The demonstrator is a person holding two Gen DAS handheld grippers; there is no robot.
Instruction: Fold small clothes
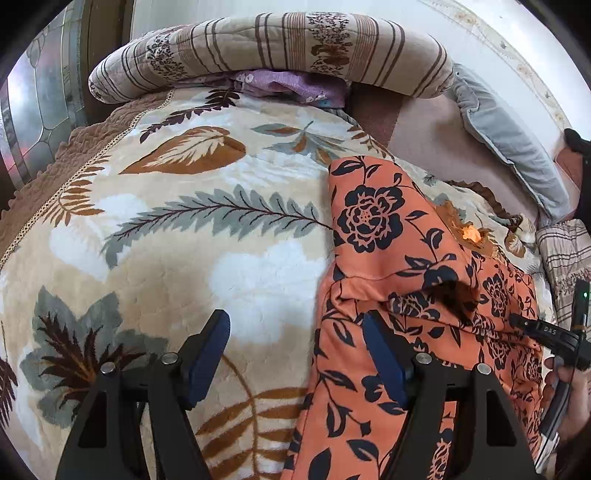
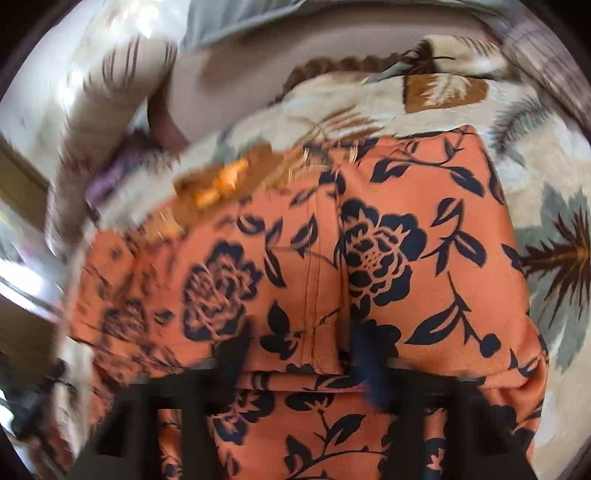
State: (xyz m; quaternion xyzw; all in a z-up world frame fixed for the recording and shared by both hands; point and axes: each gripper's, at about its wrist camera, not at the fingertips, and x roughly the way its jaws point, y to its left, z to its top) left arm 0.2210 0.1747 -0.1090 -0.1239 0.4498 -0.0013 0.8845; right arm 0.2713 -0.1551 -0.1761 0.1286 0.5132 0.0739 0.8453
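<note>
One orange floral garment lies lengthwise, pointing toward the pillows.

Bed under leaf-print blanket; striped rolled quilt against white wall.

Both wrist cameras look steeply down, close over the bed; each sees the orange floral garment and leaf-patterned blanket.
</note>
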